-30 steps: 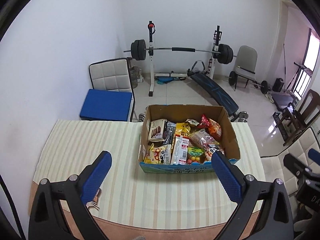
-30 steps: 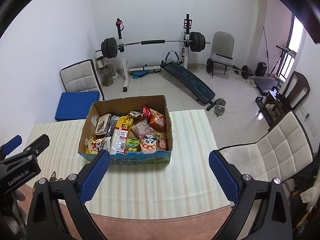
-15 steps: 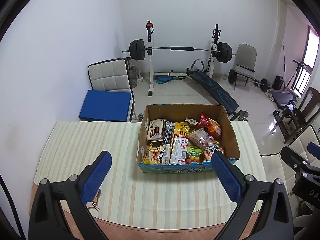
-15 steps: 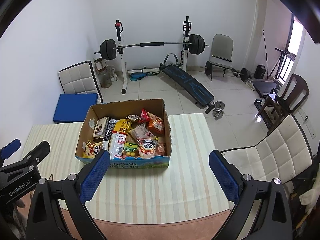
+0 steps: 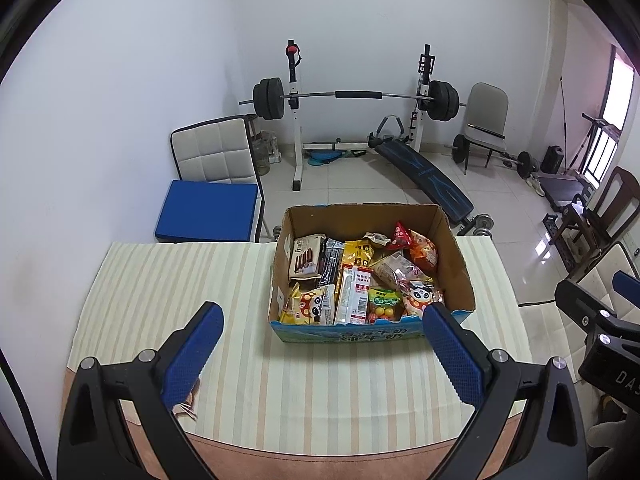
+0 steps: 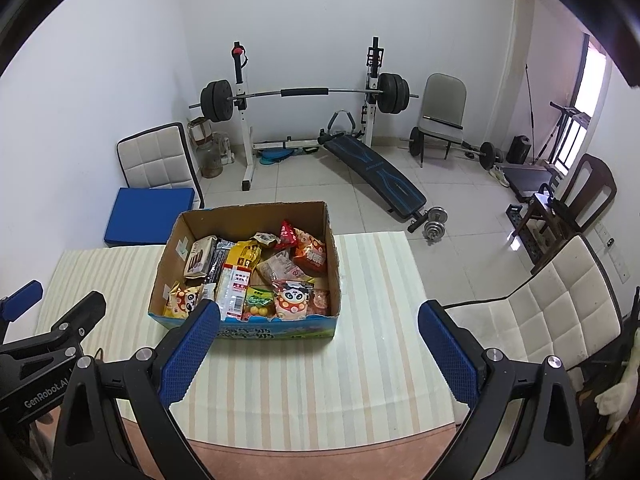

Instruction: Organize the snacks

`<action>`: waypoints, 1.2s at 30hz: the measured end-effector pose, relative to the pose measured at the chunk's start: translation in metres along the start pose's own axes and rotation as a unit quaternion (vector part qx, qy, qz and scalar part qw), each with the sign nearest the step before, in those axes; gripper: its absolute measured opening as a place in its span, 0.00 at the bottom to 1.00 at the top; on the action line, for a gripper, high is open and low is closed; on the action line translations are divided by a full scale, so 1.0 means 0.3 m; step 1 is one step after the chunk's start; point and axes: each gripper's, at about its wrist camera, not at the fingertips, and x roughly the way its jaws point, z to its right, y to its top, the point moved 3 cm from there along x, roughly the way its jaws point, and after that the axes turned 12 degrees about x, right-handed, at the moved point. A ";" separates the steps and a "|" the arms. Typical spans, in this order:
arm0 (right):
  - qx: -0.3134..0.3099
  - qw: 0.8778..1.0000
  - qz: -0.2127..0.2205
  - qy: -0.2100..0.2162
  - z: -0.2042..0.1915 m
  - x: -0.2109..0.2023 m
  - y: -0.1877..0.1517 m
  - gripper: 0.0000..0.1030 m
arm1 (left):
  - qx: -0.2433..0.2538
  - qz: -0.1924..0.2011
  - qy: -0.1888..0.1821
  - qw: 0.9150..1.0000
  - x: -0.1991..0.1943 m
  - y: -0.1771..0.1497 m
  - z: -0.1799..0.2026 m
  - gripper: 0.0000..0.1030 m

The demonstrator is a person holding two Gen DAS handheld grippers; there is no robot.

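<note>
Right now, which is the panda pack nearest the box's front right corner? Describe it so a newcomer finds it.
Start at the cardboard box on the striped tablecloth. Along its front wall, toward the right, stands the panda pack. It is white with red dots and a panda face, unlike the yellow panda pack at the front left.

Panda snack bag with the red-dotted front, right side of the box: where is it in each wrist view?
Left wrist: panda snack bag at the cardboard box's near-right corner, centre-right of frame.
Right wrist: same bag just left of centre.
Shared landmark: the barbell on its rack behind.
</note>
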 end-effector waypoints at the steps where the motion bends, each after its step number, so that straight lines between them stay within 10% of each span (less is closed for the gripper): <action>1: 0.000 1.000 0.000 0.000 0.000 0.000 -0.001 0.98 | 0.000 0.000 -0.001 1.000 -0.001 -0.001 0.001 0.99; 36: -0.010 1.000 0.012 0.005 0.012 -0.048 0.022 0.98 | 0.004 0.007 -0.005 1.000 -0.043 0.016 -0.001 0.99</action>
